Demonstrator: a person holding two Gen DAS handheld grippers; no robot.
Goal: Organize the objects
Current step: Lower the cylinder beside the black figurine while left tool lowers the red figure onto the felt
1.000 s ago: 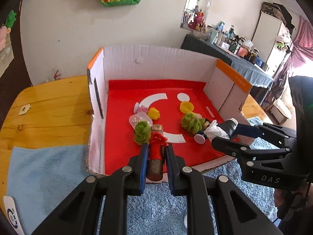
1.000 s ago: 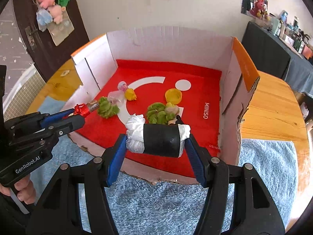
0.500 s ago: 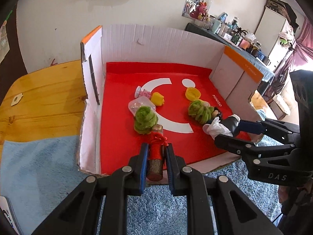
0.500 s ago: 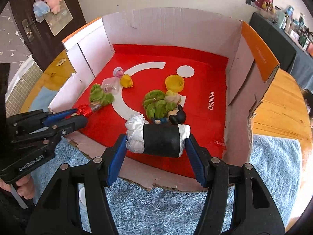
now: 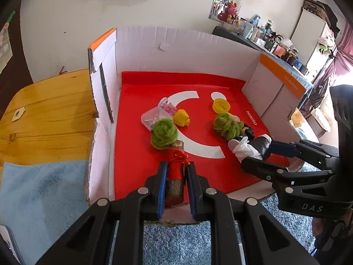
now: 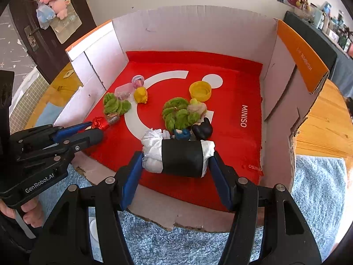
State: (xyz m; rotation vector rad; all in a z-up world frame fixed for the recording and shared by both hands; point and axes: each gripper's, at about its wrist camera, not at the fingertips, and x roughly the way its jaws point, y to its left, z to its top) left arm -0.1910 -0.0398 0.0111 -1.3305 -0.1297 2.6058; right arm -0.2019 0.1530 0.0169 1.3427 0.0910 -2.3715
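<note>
My left gripper [image 5: 175,176] is shut on a small wooden log wrapped in red cord [image 5: 175,172], held low over the front left of the cardboard box's red floor [image 5: 222,97]; its far end touches a green yarn ball [image 5: 164,132]. Seen from the right wrist, the left gripper [image 6: 92,130] sits left of centre. My right gripper [image 6: 176,165] is shut on a black roll with white plastic ends [image 6: 181,158], just above the box's front. From the left wrist view, the right gripper [image 5: 264,152] and the roll [image 5: 253,146] show at the right.
On the red floor lie a yellow cap [image 6: 200,91], a yellow toy [image 6: 141,95], a clear lidded tub [image 6: 124,90], a second green yarn bundle [image 6: 178,114] and a small dark figure [image 6: 201,129]. White box walls [image 6: 194,28] rise behind and beside. Blue towel [image 6: 317,190] covers the wooden table [image 5: 50,110].
Both grippers moved forward and lower into the box with their loads still held. The log's tip now reaches the green yarn ball; the roll sits close to the dark figure.
</note>
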